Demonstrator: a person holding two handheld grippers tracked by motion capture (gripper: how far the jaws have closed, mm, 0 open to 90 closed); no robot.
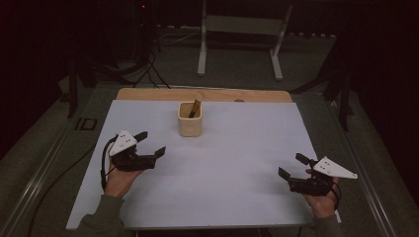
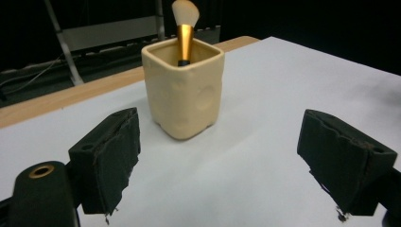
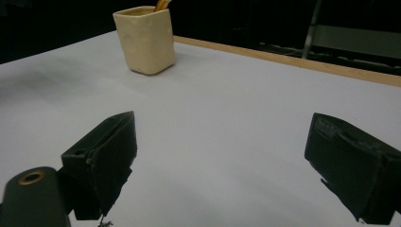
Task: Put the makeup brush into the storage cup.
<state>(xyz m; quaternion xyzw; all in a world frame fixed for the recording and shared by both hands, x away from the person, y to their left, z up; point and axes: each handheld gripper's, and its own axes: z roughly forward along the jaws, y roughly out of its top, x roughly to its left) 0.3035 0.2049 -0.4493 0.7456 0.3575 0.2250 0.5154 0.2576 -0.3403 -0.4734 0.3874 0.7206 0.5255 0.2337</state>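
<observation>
A: So, where's the cup [image 1: 190, 120] rn?
B: High view: upper centre of frame, standing upright on the white sheet [image 1: 237, 163], near the sheet's far edge. Cream, squarish, dimpled sides.
A: Anything in it?
B: Yep, a brush [image 2: 185, 28] w/ gold handle and pale bristles, leaning inside, bristles up. Left gripper view has it at top centre, sticking above the rim.
A: Left gripper [image 1: 149, 144]?
B: Lower left of the high view, held in the person's left hand [image 1: 120, 180]. Jaws spread wide, nothing between them. Pointing toward the cup, but well apart from it.
A: Right gripper [image 1: 292, 166]?
B: Lower right of the high view, near the sheet's edge, in the right hand [image 1: 321, 200]. Jaws also spread, holding nothing. Well apart from the cup; in the right gripper view the cup sits at upper left, small.
A: Table?
B: Wooden tabletop [image 1: 148, 94] shows as a strip beyond the sheet, upper part of frame. Behind it, a white metal frame [image 1: 237, 37] on the floor, top centre.
</observation>
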